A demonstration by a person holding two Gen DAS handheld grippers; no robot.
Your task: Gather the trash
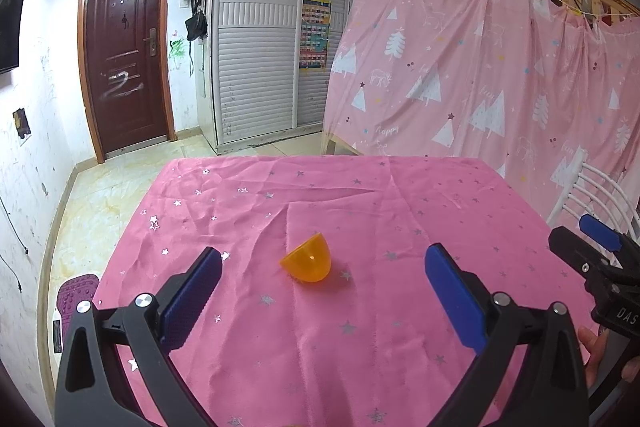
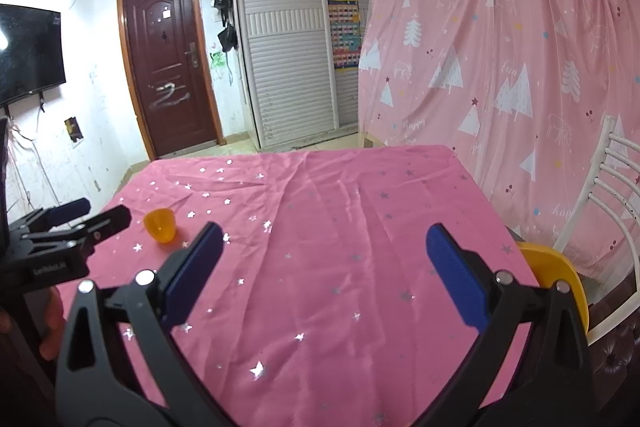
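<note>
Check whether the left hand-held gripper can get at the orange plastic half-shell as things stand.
Probably yes: the left hand-held gripper is open, and the orange half-shell lies between its fingers' line on bare tablecloth.

You're in a lived-in home room: brown entry door, louvred wardrobe right of it, wall TV left of it, pink tree-print curtain further right.

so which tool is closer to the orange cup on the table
Left. The left tool is open with the orange cup lying just ahead between its fingers; the right tool is off to the cup's right, aimed at bare pink cloth.
</note>
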